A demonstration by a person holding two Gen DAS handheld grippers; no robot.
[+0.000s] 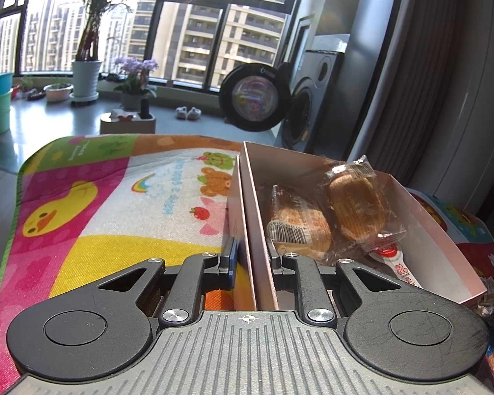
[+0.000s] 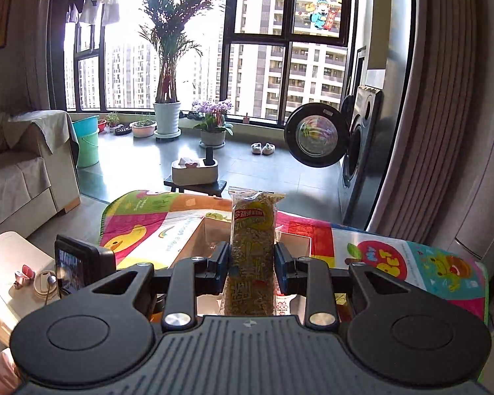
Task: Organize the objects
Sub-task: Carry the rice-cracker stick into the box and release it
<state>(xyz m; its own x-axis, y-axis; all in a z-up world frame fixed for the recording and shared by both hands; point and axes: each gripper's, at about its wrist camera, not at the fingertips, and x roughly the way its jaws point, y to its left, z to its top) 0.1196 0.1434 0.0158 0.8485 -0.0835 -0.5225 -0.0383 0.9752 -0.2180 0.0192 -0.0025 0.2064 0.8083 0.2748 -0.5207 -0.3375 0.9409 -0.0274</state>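
Clamping box wall (image 1: 257, 230) in left gripper (image 1: 251, 256), right gripper (image 2: 252, 265) pinching snack bar (image 2: 252, 250)

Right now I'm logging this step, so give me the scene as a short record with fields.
surface: colourful play mat
box: open, on the mat
in box: two wrapped cakes, one small red-and-white packet
left gripper: fingers shut on the box's side wall
right gripper: shut on a snack bar, held above the box

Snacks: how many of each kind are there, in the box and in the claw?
Round wrapped cakes in the box: 2
Small red-and-white packet: 1
Long grain bar in the right claw: 1
Total: 4
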